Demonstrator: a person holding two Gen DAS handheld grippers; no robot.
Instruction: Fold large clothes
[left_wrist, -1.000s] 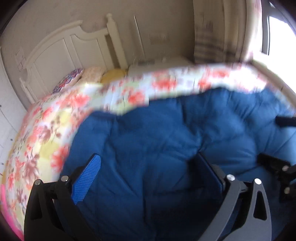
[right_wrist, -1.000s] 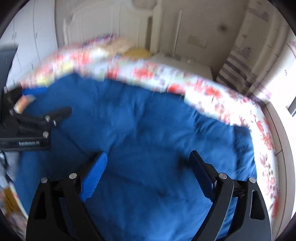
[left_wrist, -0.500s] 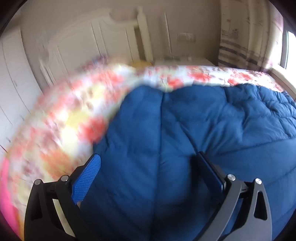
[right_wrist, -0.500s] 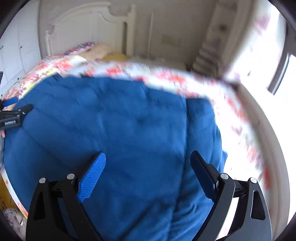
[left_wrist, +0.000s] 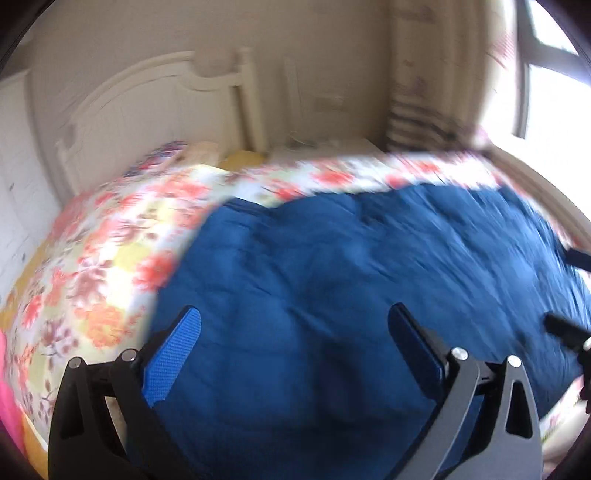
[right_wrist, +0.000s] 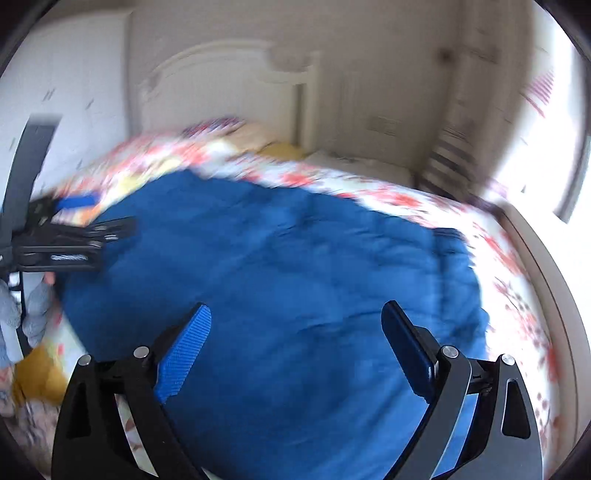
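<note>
A large blue quilted garment (left_wrist: 332, 280) lies spread over a floral bedspread (left_wrist: 110, 251); it fills the middle of the right wrist view too (right_wrist: 295, 266). My left gripper (left_wrist: 295, 347) hovers open above the garment's near left part, with nothing between its blue pads. My right gripper (right_wrist: 295, 343) is open as well, above the garment's near edge. The left gripper (right_wrist: 74, 236) shows at the left edge of the right wrist view, by the garment's left side. A dark part of the right gripper (left_wrist: 569, 332) shows at the right edge of the left wrist view. Both views are motion-blurred.
A white headboard (left_wrist: 155, 110) and pillows (left_wrist: 177, 155) stand at the bed's far end. A white nightstand (right_wrist: 362, 166) and striped curtain (right_wrist: 450, 155) are beside it, with a bright window (left_wrist: 554, 92) on the right. A yellow sheet (right_wrist: 40, 373) shows at the near left.
Both cameras have swung: the left wrist view turned back right and the right wrist view back left, so each gripper sees the other again. Both grippers stay open and empty.
</note>
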